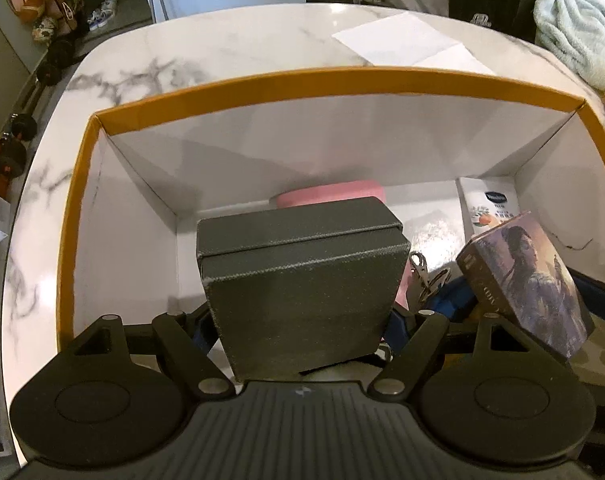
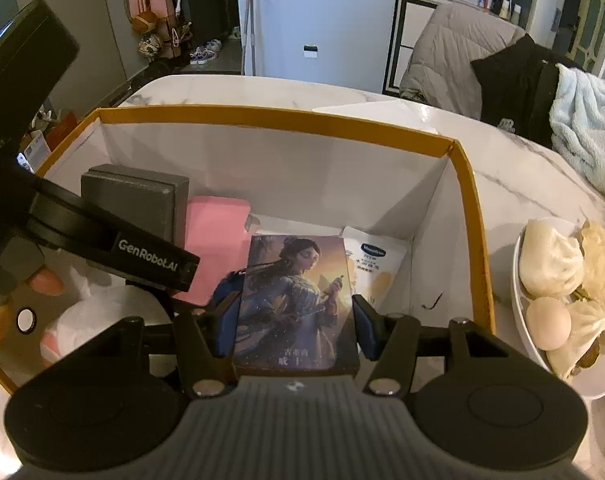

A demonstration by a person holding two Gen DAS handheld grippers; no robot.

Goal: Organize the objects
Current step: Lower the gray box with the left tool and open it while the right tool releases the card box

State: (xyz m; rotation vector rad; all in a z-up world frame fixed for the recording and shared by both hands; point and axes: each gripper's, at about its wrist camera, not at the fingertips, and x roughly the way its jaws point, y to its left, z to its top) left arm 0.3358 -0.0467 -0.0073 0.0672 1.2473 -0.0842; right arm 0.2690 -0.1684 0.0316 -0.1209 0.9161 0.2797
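"What's the left gripper (image 1: 302, 320) got?"

"A dark grey box (image 1: 302, 280) with a textured skin and a lid seam near its top. The jaws stand wide and clamp it by its two sides. It hangs upright inside the big carton (image 1: 330, 80), the one with the orange rim and white walls, over the left half."

"And the right gripper (image 2: 296, 316)?"

"That one grips a picture box (image 2: 298, 300), a small flat pack with a painted figure in a pale robe on its face. The blue pads (image 2: 226, 328) press on both its long edges, jaws at a middling width. It is tilted, lower end toward the gripper, over the right half of the carton."

"Are the two boxes touching?"

"No, they're apart. From the left camera the picture box sits just to the right of the grey one, with a metal clip (image 1: 420, 276) showing between them."

"Anything on the carton floor?"

"A pink block (image 2: 214, 248) beyond the grey box, a white packet (image 2: 376, 264) with a blue oval label against the right wall, and something in crumpled white plastic (image 2: 86, 312) at the near left."

"What's outside it?"

"The carton sits on a marble table (image 1: 182, 48). To its right there is a white plate (image 2: 518, 320) with steamed buns (image 2: 550, 260) and an egg (image 2: 548, 328). A sheet of paper (image 1: 402, 40) lies beyond the far rim."
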